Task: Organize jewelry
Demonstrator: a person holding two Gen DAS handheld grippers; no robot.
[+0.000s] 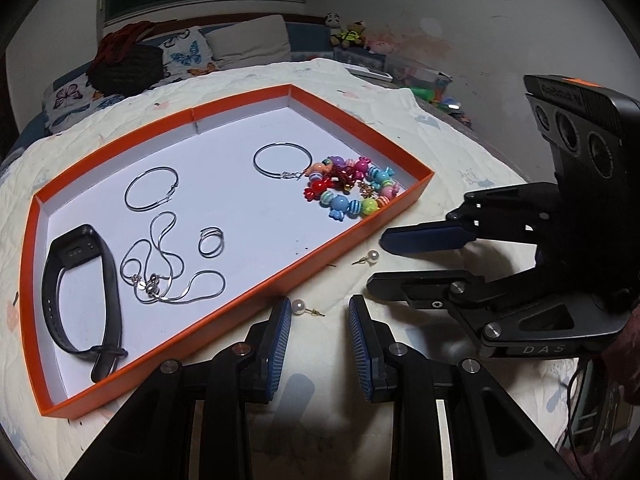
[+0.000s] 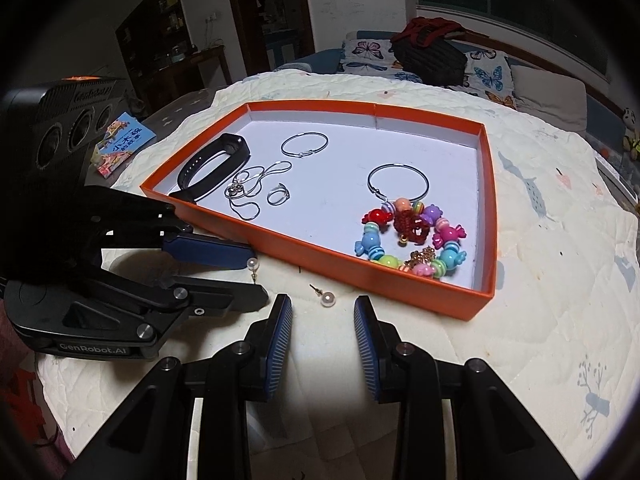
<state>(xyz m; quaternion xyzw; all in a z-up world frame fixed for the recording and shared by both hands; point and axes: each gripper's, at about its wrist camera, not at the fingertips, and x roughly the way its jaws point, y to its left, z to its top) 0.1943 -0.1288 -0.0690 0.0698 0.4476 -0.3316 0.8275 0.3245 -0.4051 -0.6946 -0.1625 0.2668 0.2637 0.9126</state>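
Left gripper (image 1: pixel 320 316): jaws part-open, empty, a pearl stud (image 1: pixel 298 306) lying between them beside the left pad, at 6 o'clock of the tray (image 1: pixel 352 120). Right gripper (image 2: pixel 322 314): part-open, empty, second stud (image 2: pixel 328 299) between its tips. Judgement: lower squarely and pinch the round, glossy pearl, not the thin post; the soft quilt (image 2: pixel 540 320) yields. The tray is rigid orange card.

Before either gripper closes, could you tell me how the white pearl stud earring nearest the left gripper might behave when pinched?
The white pearl stud earring will probably roll or slip, since its bead is round and glossy. It looks tiny and light, so the blue ridged pads could flick it. Its thin post may snag the cream quilted cover.
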